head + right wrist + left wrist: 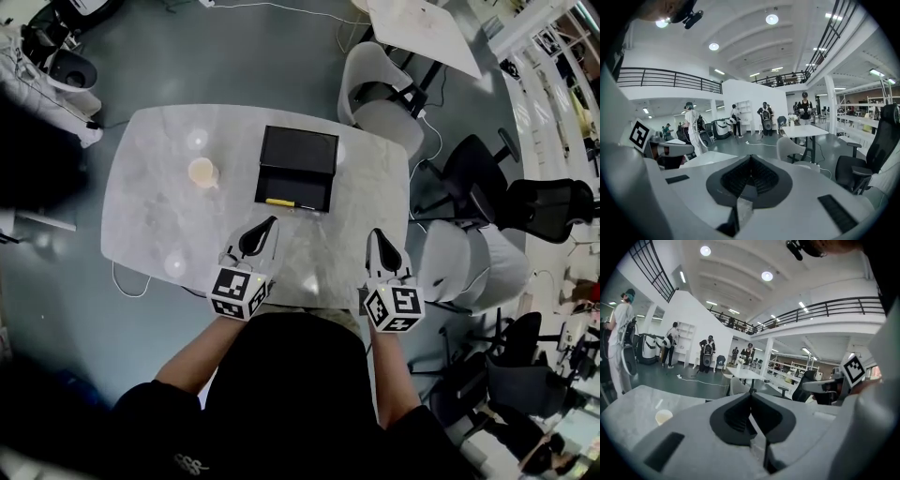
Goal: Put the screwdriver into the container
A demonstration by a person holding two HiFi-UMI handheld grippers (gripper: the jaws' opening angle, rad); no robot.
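Note:
A black container (298,150) lies open at the middle of the pale table (159,187). The screwdriver (279,202), with its yellow handle, rests inside along the container's near edge. My left gripper (273,221) hovers just below the container's near edge, jaws shut with nothing between them. My right gripper (374,232) is over the table's near right part, also shut and empty. In the left gripper view the left gripper (751,392) has its jaws pressed together. In the right gripper view the right gripper (750,157) has its jaws meeting too. Neither gripper view shows the screwdriver.
A pale cup (202,172) stands on the table left of the container and shows as the cup (663,416) in the left gripper view. Grey and black chairs (382,103) crowd the table's right side. Several people (694,125) stand far off in the hall.

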